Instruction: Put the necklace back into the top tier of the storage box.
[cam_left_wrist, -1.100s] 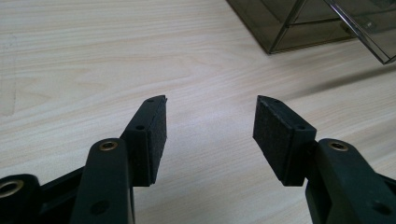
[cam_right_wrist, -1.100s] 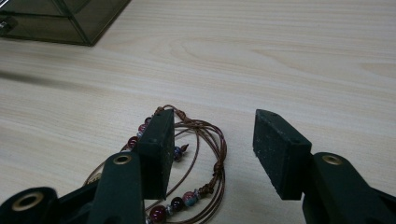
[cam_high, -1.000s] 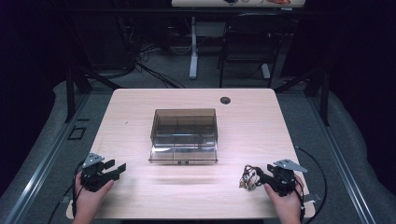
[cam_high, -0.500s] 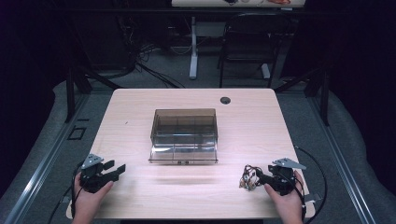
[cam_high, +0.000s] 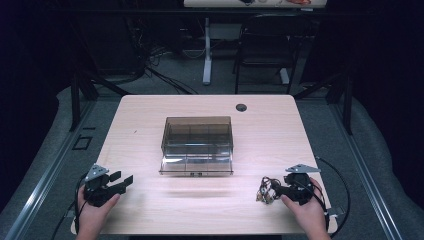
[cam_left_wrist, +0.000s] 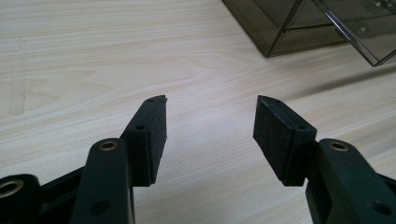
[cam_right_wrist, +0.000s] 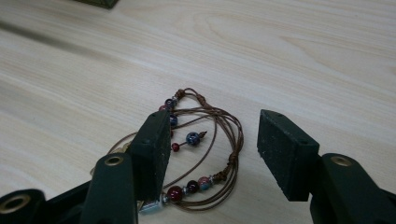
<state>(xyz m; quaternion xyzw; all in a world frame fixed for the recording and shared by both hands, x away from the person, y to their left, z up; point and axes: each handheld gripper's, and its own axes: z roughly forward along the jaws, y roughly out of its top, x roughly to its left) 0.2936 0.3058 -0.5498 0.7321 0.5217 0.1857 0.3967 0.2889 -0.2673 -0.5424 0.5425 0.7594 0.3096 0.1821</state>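
Both hands rest low on the surface (cam_high: 150, 112), the left tool (cam_left_wrist: 210, 123) released, the right tool (cam_right_wrist: 212, 135) released over a beaded cord (cam_right_wrist: 219, 140).

A brown corded bracelet (cam_right_wrist: 205, 154) with red, blue and pink beads lies loosely coiled, flat on the table between the spread jaws of the right gripper (cam_right_wrist: 212, 149). A smoky clear compartment box (cam_high: 197, 145), lid open, sits beyond both grippers, between them.

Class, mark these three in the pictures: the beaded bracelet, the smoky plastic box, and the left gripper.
beaded bracelet (cam_right_wrist: 205, 158), right gripper view, on its brown cords.
smoky plastic box (cam_high: 197, 131), high view, on its top.
left gripper (cam_left_wrist: 210, 128), left gripper view, midway between its open fingertips.
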